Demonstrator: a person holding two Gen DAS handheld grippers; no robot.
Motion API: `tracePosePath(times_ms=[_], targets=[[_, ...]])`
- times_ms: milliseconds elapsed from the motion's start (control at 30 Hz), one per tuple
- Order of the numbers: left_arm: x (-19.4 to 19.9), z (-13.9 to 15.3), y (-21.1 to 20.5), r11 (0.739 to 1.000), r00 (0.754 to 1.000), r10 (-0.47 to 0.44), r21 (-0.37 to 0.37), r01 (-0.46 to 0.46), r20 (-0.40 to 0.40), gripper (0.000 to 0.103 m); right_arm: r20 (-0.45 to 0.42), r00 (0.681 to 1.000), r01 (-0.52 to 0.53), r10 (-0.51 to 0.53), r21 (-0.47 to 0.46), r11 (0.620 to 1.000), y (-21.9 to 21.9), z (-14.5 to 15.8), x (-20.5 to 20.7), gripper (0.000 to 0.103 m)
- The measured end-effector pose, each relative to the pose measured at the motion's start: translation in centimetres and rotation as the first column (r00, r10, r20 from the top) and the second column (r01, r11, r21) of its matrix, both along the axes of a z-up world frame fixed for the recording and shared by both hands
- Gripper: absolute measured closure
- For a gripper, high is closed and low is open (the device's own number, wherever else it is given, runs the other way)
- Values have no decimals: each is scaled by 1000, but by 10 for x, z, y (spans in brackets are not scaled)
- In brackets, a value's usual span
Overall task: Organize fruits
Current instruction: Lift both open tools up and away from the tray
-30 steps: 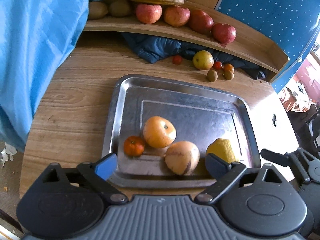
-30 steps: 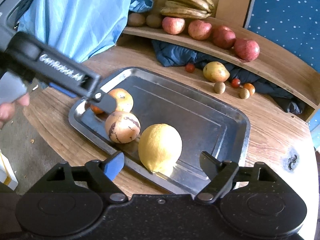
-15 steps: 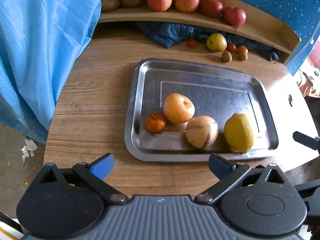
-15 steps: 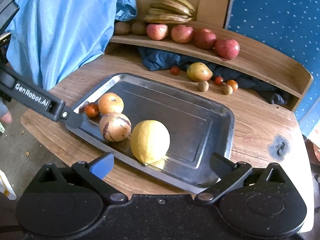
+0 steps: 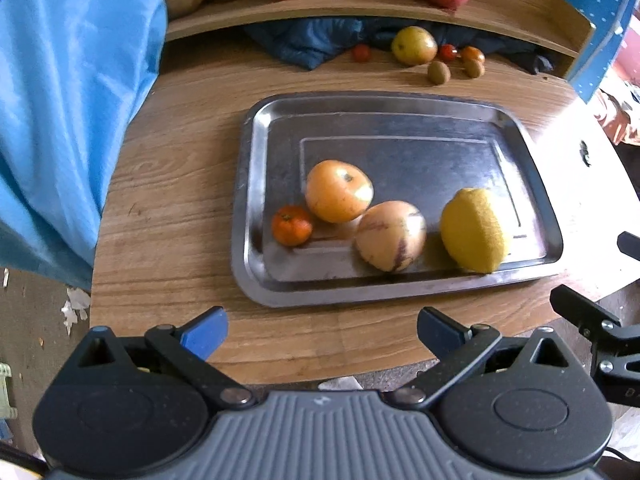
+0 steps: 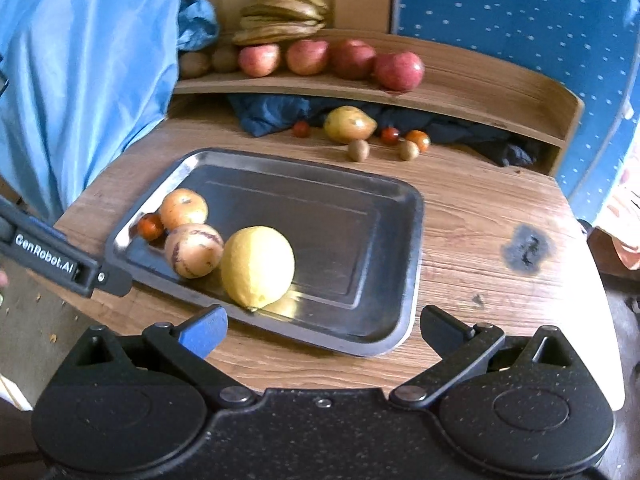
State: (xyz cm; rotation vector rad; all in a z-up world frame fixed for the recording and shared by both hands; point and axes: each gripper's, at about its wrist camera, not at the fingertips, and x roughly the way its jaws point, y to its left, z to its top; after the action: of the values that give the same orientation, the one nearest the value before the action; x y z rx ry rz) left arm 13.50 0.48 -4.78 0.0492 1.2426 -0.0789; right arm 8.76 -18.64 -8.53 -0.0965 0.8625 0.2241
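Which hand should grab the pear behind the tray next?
Probably the right gripper: open, empty, and the pear lies almost straight ahead of it. The left gripper, also open, sits off to the tray's far side.

Lemon (image 6: 258, 266) lies in the tray (image 6: 414, 240) (beside a striped fruit (image 6: 194, 250)).

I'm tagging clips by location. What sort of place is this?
Probably a room in a home: a wooden table with a metal tray, a fruit-laden shelf behind, and a blue cloth hanging beside.

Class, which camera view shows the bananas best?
The right wrist view: the bananas lie whole, stacked on the shelf above the apples. The left wrist view cuts them off at its top edge; only the apples show there.
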Motion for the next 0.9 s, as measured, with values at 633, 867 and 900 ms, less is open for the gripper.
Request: tracePosePath(times_ms=[633, 867, 900], targets=[[22, 19, -43, 996, 995, -90, 11, 90, 44, 1, 37, 996, 86, -87, 26, 996, -35, 11, -4, 1], [41, 19, -49, 996, 995, -90, 12, 90, 43, 1, 41, 995, 86, -88, 34, 996, -41, 11, 10, 1], [44, 20, -49, 996, 995, -89, 12, 89, 46, 1, 43, 995, 88, -90, 34, 996, -42, 11, 14, 1]])
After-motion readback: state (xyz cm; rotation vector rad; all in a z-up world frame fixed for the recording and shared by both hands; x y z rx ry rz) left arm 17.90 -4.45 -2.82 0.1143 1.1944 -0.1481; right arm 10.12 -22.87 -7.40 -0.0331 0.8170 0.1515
